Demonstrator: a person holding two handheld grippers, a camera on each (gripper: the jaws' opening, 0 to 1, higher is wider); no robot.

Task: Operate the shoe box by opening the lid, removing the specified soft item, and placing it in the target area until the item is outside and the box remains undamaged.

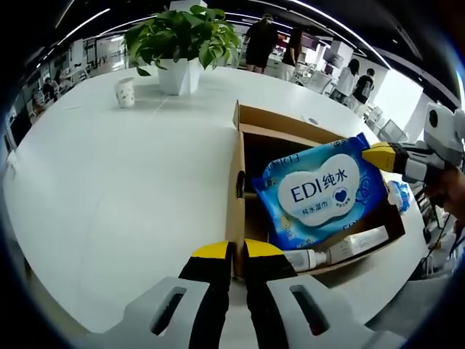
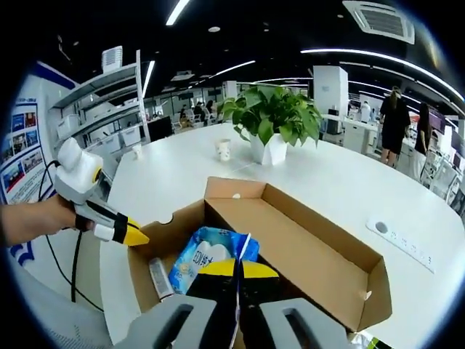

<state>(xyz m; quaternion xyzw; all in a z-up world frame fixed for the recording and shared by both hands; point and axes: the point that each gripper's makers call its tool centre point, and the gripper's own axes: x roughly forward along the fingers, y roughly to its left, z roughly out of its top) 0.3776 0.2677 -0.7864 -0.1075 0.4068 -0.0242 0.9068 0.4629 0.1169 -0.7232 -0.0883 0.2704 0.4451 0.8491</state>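
An open brown cardboard shoe box point(image 1: 237, 174) point(image 2: 320, 251) lies on the white table. A blue pack of wet wipes point(image 1: 323, 190) point(image 2: 207, 254) hangs tilted over the box's inside. My right gripper point(image 2: 238, 267) is shut on the pack's edge, and it comes in from the right of the left gripper view point(image 1: 379, 155), pinching the pack's upper corner. My left gripper point(image 1: 236, 251) sits at the near box wall, its yellow-tipped jaws closed on the cardboard edge. In the right gripper view, a hand holds it at the box's left corner point(image 2: 133, 235).
A white tube point(image 1: 341, 247) point(image 2: 160, 279) lies on the box floor. A potted plant point(image 1: 178, 43) point(image 2: 272, 120) and a paper cup point(image 1: 125, 92) point(image 2: 224, 150) stand far back on the table point(image 1: 131, 189). People stand beyond it.
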